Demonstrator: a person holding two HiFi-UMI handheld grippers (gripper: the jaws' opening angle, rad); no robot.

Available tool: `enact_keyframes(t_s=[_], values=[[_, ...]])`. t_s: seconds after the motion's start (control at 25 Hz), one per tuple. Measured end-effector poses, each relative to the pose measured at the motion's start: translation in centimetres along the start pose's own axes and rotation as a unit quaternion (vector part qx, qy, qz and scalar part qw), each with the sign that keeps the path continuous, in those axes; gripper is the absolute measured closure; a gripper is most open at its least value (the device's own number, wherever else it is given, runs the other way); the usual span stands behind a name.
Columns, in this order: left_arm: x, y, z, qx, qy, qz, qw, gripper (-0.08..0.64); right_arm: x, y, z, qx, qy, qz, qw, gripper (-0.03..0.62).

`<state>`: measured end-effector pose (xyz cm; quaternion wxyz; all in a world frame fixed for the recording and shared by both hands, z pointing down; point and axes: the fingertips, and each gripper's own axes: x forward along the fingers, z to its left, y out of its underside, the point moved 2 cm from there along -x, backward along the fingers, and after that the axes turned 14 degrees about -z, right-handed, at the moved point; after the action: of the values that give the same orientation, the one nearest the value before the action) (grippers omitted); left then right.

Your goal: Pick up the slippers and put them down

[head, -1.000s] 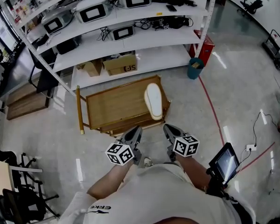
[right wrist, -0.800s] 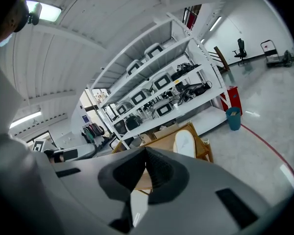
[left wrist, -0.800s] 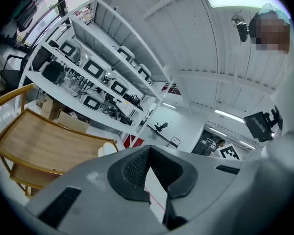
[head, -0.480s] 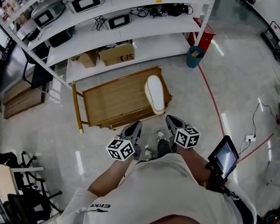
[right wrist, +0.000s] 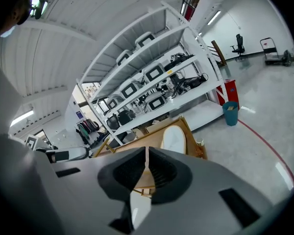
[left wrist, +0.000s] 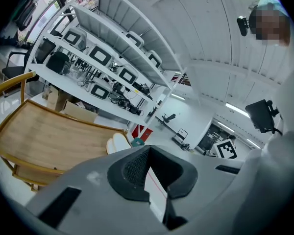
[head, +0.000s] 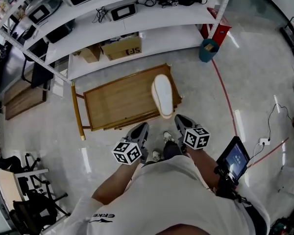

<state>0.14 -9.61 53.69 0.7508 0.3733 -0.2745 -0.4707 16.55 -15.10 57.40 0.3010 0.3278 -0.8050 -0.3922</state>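
Left gripper point(head: 142, 131) and right gripper point(head: 180, 122) are both shut and empty, dropping closer to the wooden cart point(head: 117, 102) than 1 second ago. Slippers point(head: 162, 94) are sitting on its right edge, so I'm lining up the pickup.

Pale polished floor point(head: 264, 82), with bright streaks of reflected light. White shelving rack point(head: 161, 35) along the far side, several tiers. Screens and tangled cables sit on its shelves, two cardboard boxes point(head: 121, 47) on the lowest one. Low wooden surface point(head: 112, 102) stands on the floor just in front of the rack. Teal bin point(head: 208, 50) and red cabinet point(head: 221, 32) at the rack's right end, and a red floor line point(head: 226, 102) runs out from there. Flat wooden board point(head: 19, 104) off the rack's left end. Black chairs point(head: 32, 209) well apart from the rack.
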Motion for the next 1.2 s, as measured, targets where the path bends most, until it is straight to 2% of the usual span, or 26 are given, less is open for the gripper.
enact_keyframes(t_s=[0.36, 0.48, 0.68, 0.92, 1.2], values=[[3.3, 2.1, 2.4, -0.001, -0.026, 0.039, 0.9989, 0.557, 3.4, 2.5, -3.9, 0.015, -0.012, 0.045, 0.999, 0.578], [4.0, 3.0, 2.9, -0.004, -0.032, 0.053, 0.9981, 0.557, 4.4, 3.8, -4.7, 0.017, -0.017, 0.061, 0.998, 0.515], [4.5, 4.3, 3.9, -0.006, -0.039, 0.077, 0.9963, 0.557, 5.8, 5.9, -6.4, 0.027, -0.011, 0.086, 0.996, 0.455], [5.2, 5.5, 4.8, -0.004, -0.046, 0.101, 0.9939, 0.557, 6.8, 8.6, -8.6, 0.083, -0.003, 0.113, 0.990, 0.389], [5.5, 6.4, 5.8, 0.000, -0.052, 0.117, 0.9918, 0.557, 8.3, 10.9, -9.8, 0.137, -0.005, 0.123, 0.983, 0.360]])
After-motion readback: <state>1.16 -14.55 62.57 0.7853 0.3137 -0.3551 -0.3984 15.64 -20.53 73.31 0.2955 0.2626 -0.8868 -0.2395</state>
